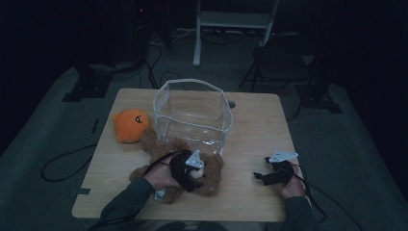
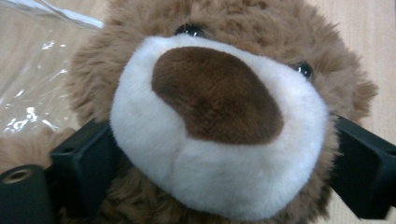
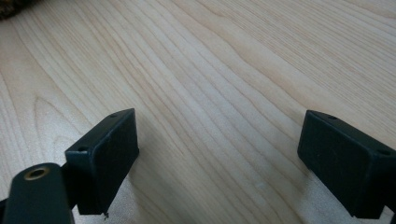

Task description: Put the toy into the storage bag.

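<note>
Left hand-held gripper point(image 2: 219, 154) astride brown teddy bear's point(image 2: 219, 107) muzzle, on table point(image 1: 255, 125).

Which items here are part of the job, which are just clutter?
In play:
- brown plush teddy bear with white muzzle, jaws of the left hand-held gripper on either side of its head
- clear soft plastic bin, probably its destination

Lying about:
- orange round plush toy
- right hand-held gripper, open over bare wooden table
</note>
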Demonstrator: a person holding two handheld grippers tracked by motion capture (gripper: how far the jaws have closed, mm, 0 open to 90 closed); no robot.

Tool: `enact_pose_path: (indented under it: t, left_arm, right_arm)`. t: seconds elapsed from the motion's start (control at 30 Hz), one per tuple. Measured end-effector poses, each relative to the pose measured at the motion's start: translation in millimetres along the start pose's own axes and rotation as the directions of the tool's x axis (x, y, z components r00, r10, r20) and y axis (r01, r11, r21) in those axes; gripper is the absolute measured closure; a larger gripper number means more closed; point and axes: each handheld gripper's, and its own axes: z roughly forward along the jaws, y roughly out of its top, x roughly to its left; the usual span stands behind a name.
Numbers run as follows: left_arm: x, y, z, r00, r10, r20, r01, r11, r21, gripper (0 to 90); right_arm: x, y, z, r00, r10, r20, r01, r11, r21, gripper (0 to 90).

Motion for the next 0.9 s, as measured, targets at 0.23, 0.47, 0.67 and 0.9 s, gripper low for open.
enact_pose_path:
  t: [0.23,0.47,0.67,0.9]
  left_arm:
    - [1.7,-8.4,-10.2,0.9991,-0.042,-0.001,0.042,0.9963,-0.076,36.0]
    - [-2.9,-11.3,-19.7,0.9982,-0.056,-0.020,0.053,0.9907,-0.125,37.8]
    - [-1.7,-14.8,-32.6,0.9956,-0.094,-0.001,0.091,0.9713,-0.220,37.6]
    - [-1.4,-18.8,-47.5,0.9921,-0.124,-0.019,0.113,0.9483,-0.297,38.5]
  right_arm:
    - [0.0,0.0,0.0,1.0000,0.000,0.000,0.000,1.000,0.000,11.6]
    - [0.0,0.0,0.0,1.0000,0.001,0.000,-0.001,1.000,0.000,11.6]
    - [0.0,0.1,0.0,1.0000,0.001,0.000,-0.001,1.000,0.000,11.6]
    - [0.1,0.1,0.0,1.0000,0.002,0.000,-0.002,1.000,0.000,11.6]
